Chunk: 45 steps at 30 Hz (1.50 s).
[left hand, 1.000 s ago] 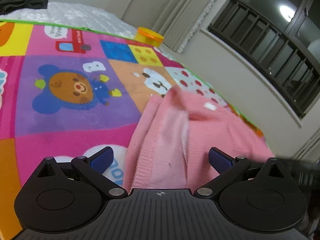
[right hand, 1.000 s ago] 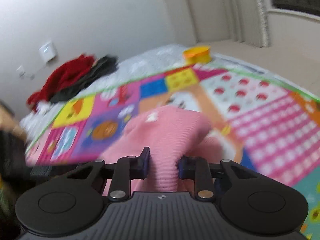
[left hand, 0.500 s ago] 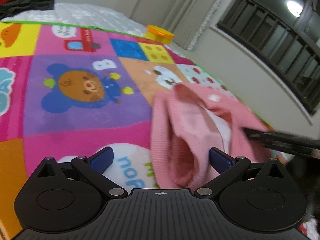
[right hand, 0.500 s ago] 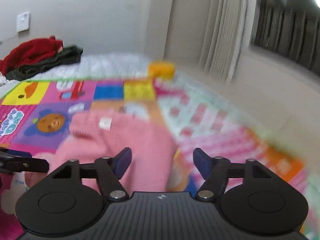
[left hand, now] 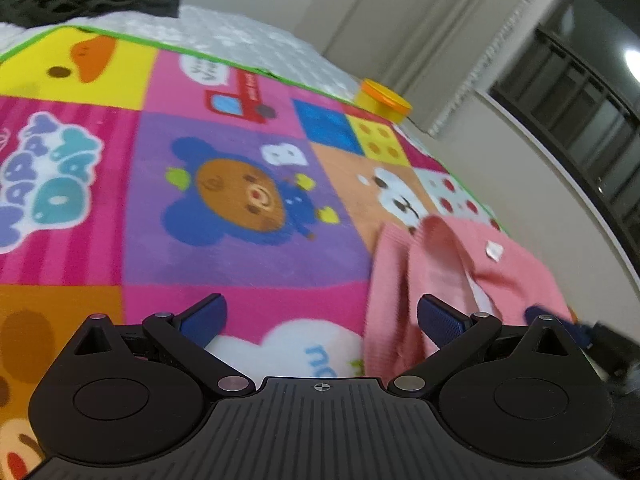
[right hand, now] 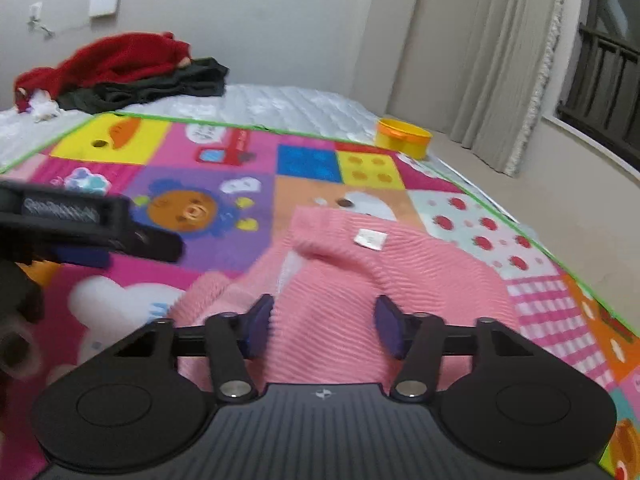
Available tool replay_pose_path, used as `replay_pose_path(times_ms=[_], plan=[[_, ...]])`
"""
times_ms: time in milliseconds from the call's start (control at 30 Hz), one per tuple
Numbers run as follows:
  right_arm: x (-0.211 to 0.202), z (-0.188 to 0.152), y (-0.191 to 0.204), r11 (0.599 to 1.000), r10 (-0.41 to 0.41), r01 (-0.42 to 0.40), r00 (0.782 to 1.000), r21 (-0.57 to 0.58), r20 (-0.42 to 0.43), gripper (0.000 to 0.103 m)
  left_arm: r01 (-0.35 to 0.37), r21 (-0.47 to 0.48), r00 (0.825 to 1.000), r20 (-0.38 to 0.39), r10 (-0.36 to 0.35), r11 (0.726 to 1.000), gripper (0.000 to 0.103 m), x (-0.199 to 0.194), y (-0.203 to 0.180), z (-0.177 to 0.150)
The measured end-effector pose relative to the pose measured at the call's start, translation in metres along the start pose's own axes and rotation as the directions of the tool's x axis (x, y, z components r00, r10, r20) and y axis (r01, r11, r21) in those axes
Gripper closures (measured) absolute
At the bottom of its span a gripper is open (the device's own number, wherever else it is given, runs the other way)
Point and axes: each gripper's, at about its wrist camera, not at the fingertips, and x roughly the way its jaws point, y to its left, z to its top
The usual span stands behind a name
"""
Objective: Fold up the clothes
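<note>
**A:** Where is the pink sweater (right hand: 360,276) now?

**B:** It lies bunched up on the bright play mat (right hand: 224,240), just in front of your right tongs (right hand: 322,330). The little white tag (right hand: 371,238) shows on top. One part is flopped over the rest. I cannot tell if that is a neat fold or just a heap.

**A:** Are your tongs holding it?

**B:** No. Your right tongs are wide apart with the knit between them, pinching nothing. Your left tongs (left hand: 322,316) are wide apart too, over the mat, with the sweater's edge near the right tip.

**A:** How will it feel?

**B:** Soft, light and floppy, I think. It will sag, so pinch a thick ribbed edge or a corner.

**A:** And the room?

**B:** The mat lies on a white bed (right hand: 288,106). It looks fuzzy, so the knit may drag. Red and dark clothes (right hand: 132,70) sit far back, and a yellow tub (right hand: 404,138) is at the mat's edge.
</note>
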Motion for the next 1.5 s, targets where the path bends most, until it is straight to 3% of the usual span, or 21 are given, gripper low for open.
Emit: replay_pose_path(times_ms=[133,267,367,567,967,1067,1367,1433,1467,1500], plan=[[-0.012,0.004,-0.012,0.996,-0.022,0.02,1.0,0.091,0.02,0.068,0.003,-0.032,1.0,0.001,-0.003,0.999,0.0,0.0,0.005,0.003],[-0.02,0.006,-0.016,0.989,-0.075,0.066,0.995,0.135,0.059,0.069,0.007,-0.06,1.0,0.002,-0.007,0.998,0.0,-0.001,0.008,0.004],[-0.02,0.011,-0.023,0.974,-0.065,0.05,0.996,0.222,0.061,0.068,0.006,-0.075,1.0,0.004,-0.005,0.997,0.0,-0.003,0.011,0.005],[-0.022,0.011,-0.02,0.973,-0.07,0.057,0.996,0.225,0.051,0.068,0.003,-0.107,1.0,0.009,-0.002,0.994,0.0,-0.005,0.017,0.008],[-0.037,0.003,0.005,0.994,-0.079,0.075,0.996,0.084,0.048,0.068,0.011,-0.106,1.0,-0.005,-0.012,0.994,0.0,-0.003,0.015,0.007],[-0.041,0.003,0.003,0.99,-0.113,0.107,0.991,0.087,0.065,0.068,0.012,-0.106,1.0,-0.008,-0.013,0.994,0.0,-0.003,0.015,0.007],[-0.018,-0.003,0.013,0.994,-0.111,0.111,0.993,-0.004,0.026,0.068,0.015,-0.108,1.0,-0.013,-0.016,0.994,0.0,-0.002,0.015,0.006],[-0.015,0.004,0.003,0.993,-0.105,0.103,0.994,0.054,0.031,0.074,0.016,-0.109,1.0,-0.014,-0.017,0.994,0.0,-0.001,0.015,0.006],[-0.014,0.01,-0.002,0.992,-0.091,0.087,0.995,0.088,0.035,0.089,0.016,-0.109,1.0,-0.014,-0.017,0.994,0.0,-0.001,0.015,0.006],[-0.014,0.019,-0.005,0.991,-0.057,0.051,0.997,0.121,0.046,0.097,0.016,-0.109,1.0,-0.015,-0.018,0.994,0.0,-0.001,0.015,0.006]])
